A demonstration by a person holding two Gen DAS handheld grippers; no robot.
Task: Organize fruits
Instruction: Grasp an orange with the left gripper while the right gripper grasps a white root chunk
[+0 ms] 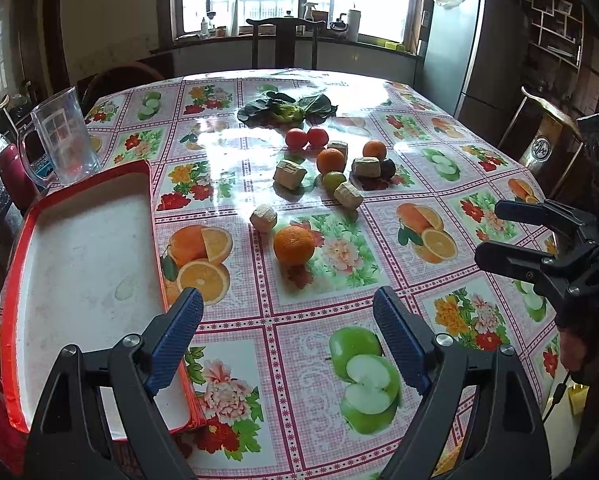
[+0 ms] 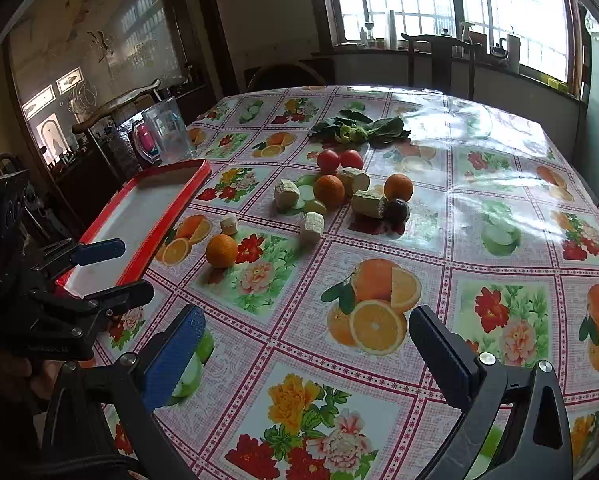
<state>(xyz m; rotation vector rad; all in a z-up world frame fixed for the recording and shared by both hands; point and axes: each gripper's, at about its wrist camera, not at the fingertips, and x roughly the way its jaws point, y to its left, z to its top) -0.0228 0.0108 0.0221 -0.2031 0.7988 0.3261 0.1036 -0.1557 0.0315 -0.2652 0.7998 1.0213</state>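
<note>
While tongs gape, 4 oranges [image 1: 294,245], 2 tomatoes [image 1: 296,138]

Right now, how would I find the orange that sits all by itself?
Start at the red tray on the table's left side. Just right of it, nearest the fingers, sits the lone orange, beside a small beige chunk. The other oranges huddle farther back.

Four oranges [image 1: 294,245], two tomatoes [image 1: 306,137], a green fruit [image 1: 334,181] and a dark one [image 1: 388,168] lie loose mid-surface (red-rimmed tray [image 1: 79,248] bare).
</note>
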